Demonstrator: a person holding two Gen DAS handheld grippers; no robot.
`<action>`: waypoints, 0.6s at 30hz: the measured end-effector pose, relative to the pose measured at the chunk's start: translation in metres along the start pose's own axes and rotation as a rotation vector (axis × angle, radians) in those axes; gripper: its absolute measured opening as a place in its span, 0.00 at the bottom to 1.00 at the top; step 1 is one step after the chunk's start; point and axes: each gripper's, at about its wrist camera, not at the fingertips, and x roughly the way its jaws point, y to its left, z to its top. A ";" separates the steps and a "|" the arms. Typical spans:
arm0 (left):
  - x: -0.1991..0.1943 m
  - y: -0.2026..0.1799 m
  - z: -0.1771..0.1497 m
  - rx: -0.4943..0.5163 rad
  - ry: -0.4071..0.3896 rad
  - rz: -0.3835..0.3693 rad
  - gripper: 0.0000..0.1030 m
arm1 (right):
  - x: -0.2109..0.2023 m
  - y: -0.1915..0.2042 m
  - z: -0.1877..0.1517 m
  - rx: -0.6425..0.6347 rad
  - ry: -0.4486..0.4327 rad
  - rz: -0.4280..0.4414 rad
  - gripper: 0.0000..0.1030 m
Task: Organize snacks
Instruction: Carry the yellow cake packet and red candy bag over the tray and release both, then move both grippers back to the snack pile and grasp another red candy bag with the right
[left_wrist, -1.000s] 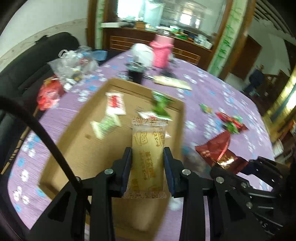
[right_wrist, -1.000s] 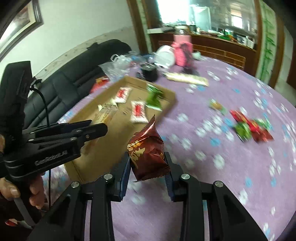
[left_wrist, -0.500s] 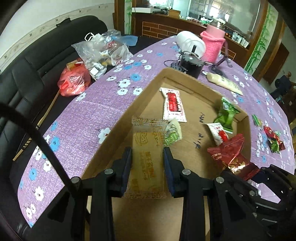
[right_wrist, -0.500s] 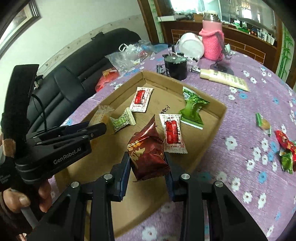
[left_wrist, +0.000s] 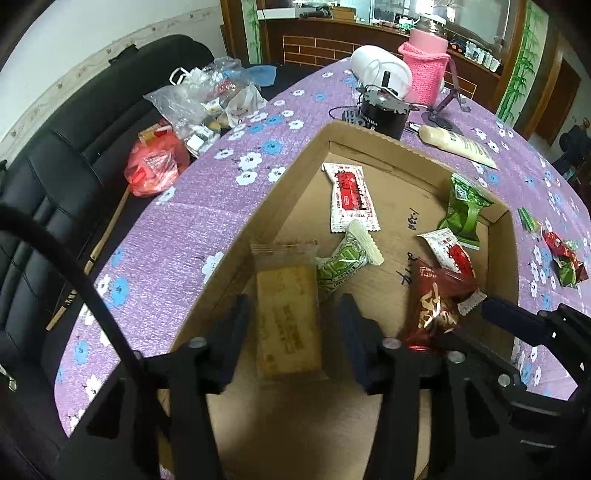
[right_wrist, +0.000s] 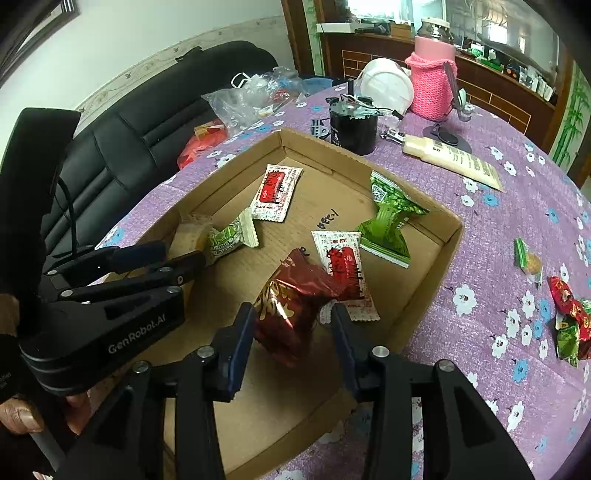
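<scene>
- So both tongs hang over the cardboard box, and their jaws have just been opening.
- Left tongs: apart, the tan cracker pack lying loose between them, long axis along the fingers.
- Right tongs: apart, with the red snack bag dropping free inside the box.
- Next, more sweets sit on the purple surface, nearer the right tongs.

Snacks lie in box on table, w/ jar behind box.
</scene>
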 end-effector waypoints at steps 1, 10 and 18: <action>-0.003 -0.001 -0.001 0.004 -0.008 0.006 0.59 | -0.001 -0.001 -0.001 -0.001 0.004 -0.002 0.42; -0.029 -0.014 -0.013 0.042 -0.083 0.024 0.70 | -0.020 -0.009 -0.017 0.021 -0.006 -0.008 0.50; -0.050 -0.030 -0.026 0.048 -0.113 0.015 0.70 | -0.045 -0.017 -0.036 0.035 -0.025 -0.005 0.54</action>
